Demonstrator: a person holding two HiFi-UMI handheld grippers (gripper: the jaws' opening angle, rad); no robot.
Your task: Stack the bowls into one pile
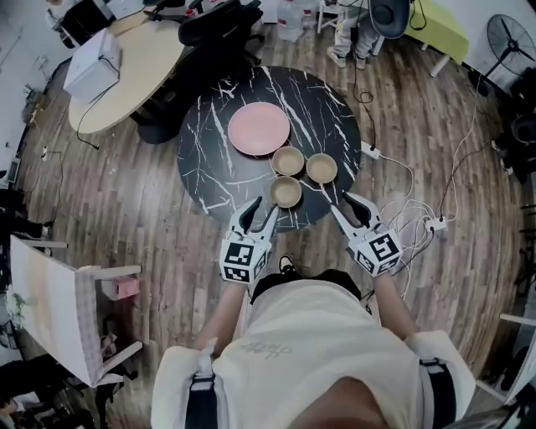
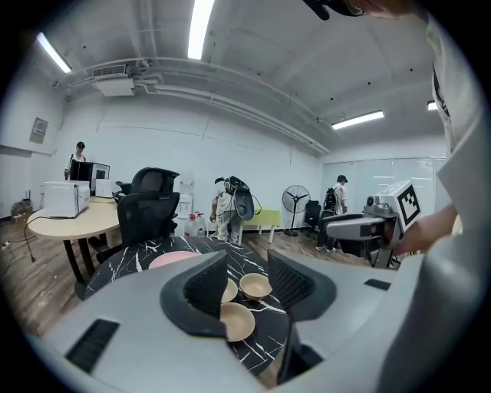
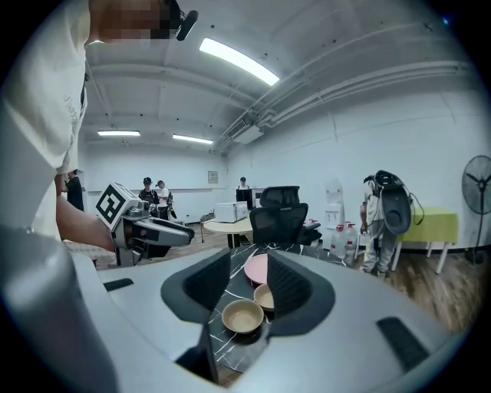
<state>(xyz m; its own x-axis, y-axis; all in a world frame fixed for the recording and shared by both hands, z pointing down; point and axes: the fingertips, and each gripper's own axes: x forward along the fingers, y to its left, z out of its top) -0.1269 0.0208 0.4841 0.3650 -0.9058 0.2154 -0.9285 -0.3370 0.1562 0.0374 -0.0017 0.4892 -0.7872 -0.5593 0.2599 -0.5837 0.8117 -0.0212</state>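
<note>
The round black marble-patterned table (image 1: 219, 172) stands on the wooden floor (image 1: 126, 209) in front of me. A pale round table (image 1: 138, 59) stands beyond it to the left, with a black office chair (image 1: 219, 25) beside that. On my table, the pink plate (image 1: 259, 128) is the biggest piece and lies flat just past the middle, toward the far edge.

My left gripper (image 1: 260, 209) hangs over the near edge of the table, its tips just to the left of the near bowl (image 1: 286, 192). Its fingers (image 2: 205, 285) are spread wide, and nothing sits between them. In the left gripper view I see the bowls on the tabletop only beyond the gap. My right gripper (image 1: 343, 205) hovers at the table's near right edge, a little apart from the bowls. Its fingers (image 3: 290, 285) are spread too, with nothing pinched; the right gripper view shows bowls through the gap, farther off.

The three tan bowls stand upright in a tight triangle between the plate and the near edge, right of the middle. None sits inside another. The far left bowl (image 1: 287, 160) is just beside the plate's near rim, and the far right bowl (image 1: 322, 167) stands close beside it. The near bowl sits closest to the table's near edge.
</note>
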